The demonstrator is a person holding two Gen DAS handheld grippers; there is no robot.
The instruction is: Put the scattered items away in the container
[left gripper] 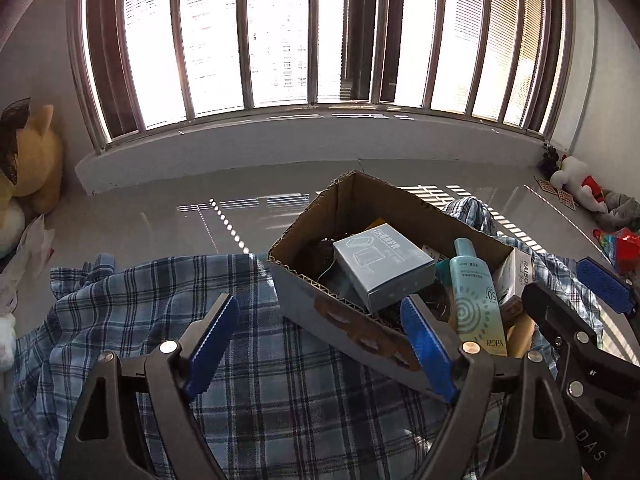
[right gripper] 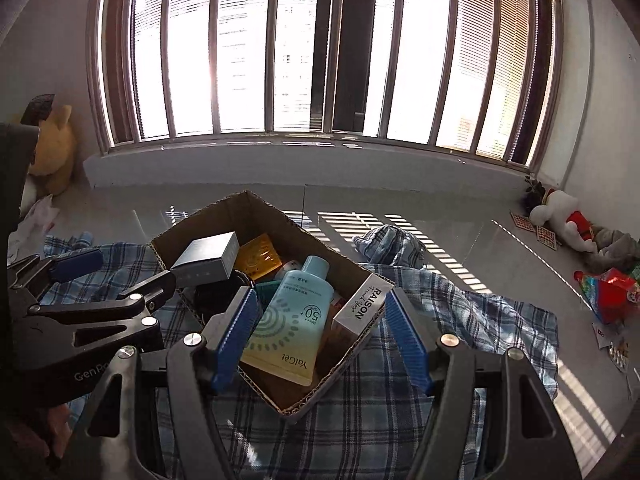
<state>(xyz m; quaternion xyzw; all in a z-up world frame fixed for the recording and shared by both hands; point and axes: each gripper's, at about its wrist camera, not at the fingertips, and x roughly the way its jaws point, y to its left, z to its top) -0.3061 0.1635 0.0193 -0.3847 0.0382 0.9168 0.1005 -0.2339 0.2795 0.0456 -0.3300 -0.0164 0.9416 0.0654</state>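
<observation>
An open cardboard box (left gripper: 320, 304) (right gripper: 348, 368) stands on a blue plaid cloth (left gripper: 256, 400) (right gripper: 480, 320). Inside lie a teal sunscreen bottle (left gripper: 474, 300) (right gripper: 292, 320), a grey carton (left gripper: 380, 268) (right gripper: 208, 260), a white RAISON carton (left gripper: 516, 276) (right gripper: 362, 310) and an orange packet (right gripper: 258, 258). My left gripper (left gripper: 320, 340) is open and empty, in front of the box's near left wall. My right gripper (right gripper: 320, 332) is open and empty, over the box's near end; it also shows in the left wrist view (left gripper: 568, 292).
A barred window and low ledge stand behind. A yellow plush toy (left gripper: 36, 172) (right gripper: 56, 152) sits far left. A white plush toy (right gripper: 560, 216), red packaging (right gripper: 612, 296) and small cards lie on the glossy floor at right. The left gripper (right gripper: 116, 280) appears in the right wrist view.
</observation>
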